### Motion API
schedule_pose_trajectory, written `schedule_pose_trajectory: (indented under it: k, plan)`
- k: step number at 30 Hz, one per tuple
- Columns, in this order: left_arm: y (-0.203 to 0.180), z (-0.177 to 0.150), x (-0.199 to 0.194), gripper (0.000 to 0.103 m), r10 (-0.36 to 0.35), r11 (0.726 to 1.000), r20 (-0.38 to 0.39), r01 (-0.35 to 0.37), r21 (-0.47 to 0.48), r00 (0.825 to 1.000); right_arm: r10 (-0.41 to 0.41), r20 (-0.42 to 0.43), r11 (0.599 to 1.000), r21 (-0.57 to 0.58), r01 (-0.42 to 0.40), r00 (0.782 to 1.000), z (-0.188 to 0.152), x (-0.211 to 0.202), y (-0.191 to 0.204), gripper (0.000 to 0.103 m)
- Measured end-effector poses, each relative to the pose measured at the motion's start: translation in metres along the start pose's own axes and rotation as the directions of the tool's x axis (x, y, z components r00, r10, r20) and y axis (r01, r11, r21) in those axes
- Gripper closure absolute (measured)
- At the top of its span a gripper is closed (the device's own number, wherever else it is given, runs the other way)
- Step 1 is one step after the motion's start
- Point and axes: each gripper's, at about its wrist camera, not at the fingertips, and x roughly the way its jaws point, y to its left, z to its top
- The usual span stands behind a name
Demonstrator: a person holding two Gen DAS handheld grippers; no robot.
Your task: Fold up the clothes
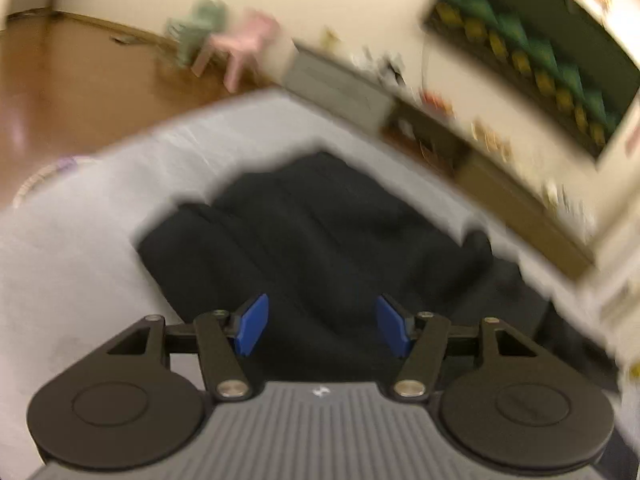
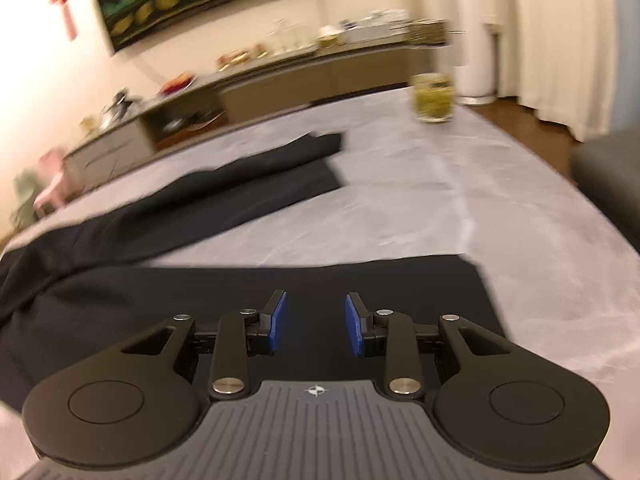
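Note:
A black garment point(image 1: 316, 240) lies spread on a grey table point(image 1: 80, 240). In the left wrist view my left gripper point(image 1: 320, 328) is open and empty, hovering over the garment's near part. In the right wrist view the garment point(image 2: 180, 208) shows two long black parts, one reaching far across the table point(image 2: 480, 200) and one lying right under my right gripper point(image 2: 316, 324). The right gripper is open and empty, just above that near part. Both views are blurred by motion.
A glass jar with yellow-green contents point(image 2: 432, 98) stands at the table's far right. A long sideboard point(image 2: 280, 76) with dishes runs along the wall. A pink stool point(image 1: 244, 46) and a green stool point(image 1: 196, 30) stand on the wooden floor.

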Motion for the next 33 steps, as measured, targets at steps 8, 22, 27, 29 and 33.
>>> schedule_pose_trajectory:
  k: [8, 22, 27, 29, 33]
  plan:
    - [0.015, -0.005, 0.019, 0.067, 0.098, 0.995, -0.067, -0.097, 0.015, 0.993, -0.12, -0.072, 0.992, -0.034, 0.118, 0.99, -0.009, 0.011, -0.021, 0.078]
    - [0.015, -0.012, 0.002, 0.046, 0.129, 0.991, -0.067, -0.127, 0.038, 0.989, -0.226, -0.02, 0.969, 0.097, 0.227, 0.974, 0.001, -0.001, -0.073, 0.094]
    - [0.011, -0.013, 0.004, 0.044, 0.141, 0.989, -0.061, -0.137, 0.064, 0.988, -0.185, 0.079, 0.975, 0.136, 0.173, 0.98, 0.009, -0.022, -0.072, 0.103]
    - [0.012, -0.014, 0.004, 0.044, 0.14, 0.989, -0.061, -0.136, 0.062, 0.988, -0.181, 0.102, 0.969, 0.189, 0.159, 0.978, 0.007, -0.03, -0.08, 0.102]
    - [0.015, -0.011, 0.003, 0.043, 0.118, 0.993, -0.074, -0.117, 0.008, 0.99, -0.206, 0.035, 0.958, 0.21, 0.194, 0.978, -0.003, -0.024, -0.095, 0.028]
